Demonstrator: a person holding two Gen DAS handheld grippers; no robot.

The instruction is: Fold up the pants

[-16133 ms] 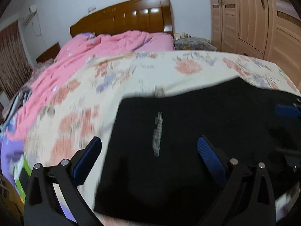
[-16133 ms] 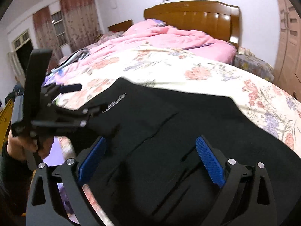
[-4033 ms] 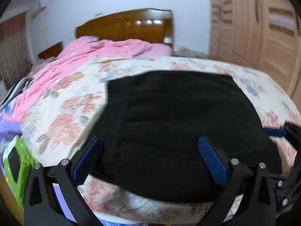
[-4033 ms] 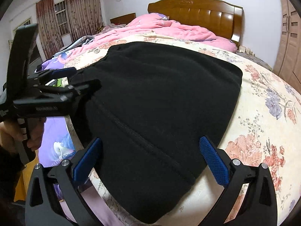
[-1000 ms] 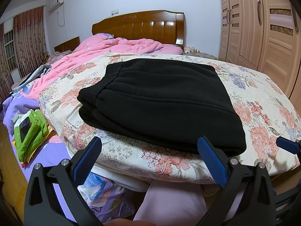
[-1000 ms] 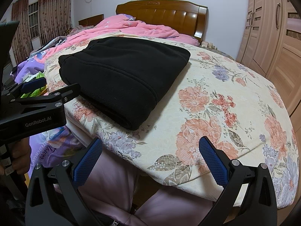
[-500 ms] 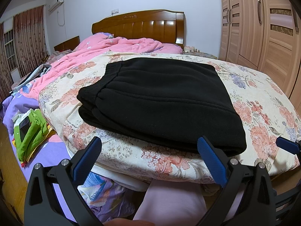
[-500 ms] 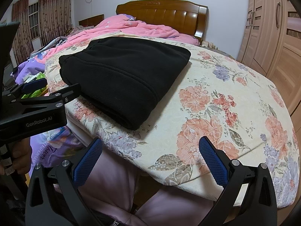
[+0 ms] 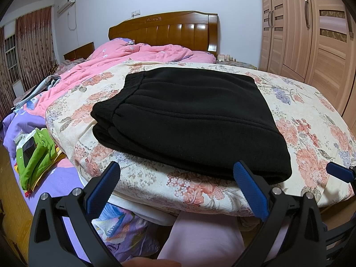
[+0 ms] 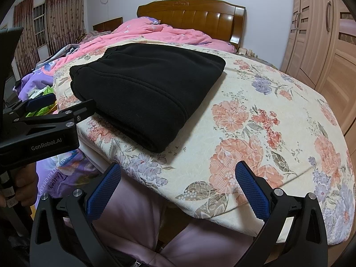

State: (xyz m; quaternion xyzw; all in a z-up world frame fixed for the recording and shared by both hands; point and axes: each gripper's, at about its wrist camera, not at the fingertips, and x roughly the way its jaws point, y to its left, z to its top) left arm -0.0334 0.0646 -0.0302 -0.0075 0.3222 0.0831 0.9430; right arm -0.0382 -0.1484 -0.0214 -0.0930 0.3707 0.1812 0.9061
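The black pants (image 9: 189,115) lie folded into a thick rectangle on the floral bedspread (image 9: 311,133), waistband toward the left. In the right wrist view the same black pants (image 10: 144,84) sit at the left half of the floral bedspread (image 10: 267,122). My left gripper (image 9: 175,187) hangs open just off the near bed edge, nothing between its blue pads. My right gripper (image 10: 178,187) is open too, empty, off the bed edge to the right of the pants. The left gripper (image 10: 51,109) shows from the side there, held by a hand (image 10: 24,184).
A pink quilt (image 9: 124,60) is bunched near the wooden headboard (image 9: 164,31). Wardrobe doors (image 9: 311,33) stand at the right. Green and purple items (image 9: 33,151) lie low at the left. The person's pale pink trousers (image 10: 138,222) are below the bed edge.
Over the longer span the pants went from spread out to a compact folded stack and both grippers drew back off the bed. In the last second almost nothing moved.
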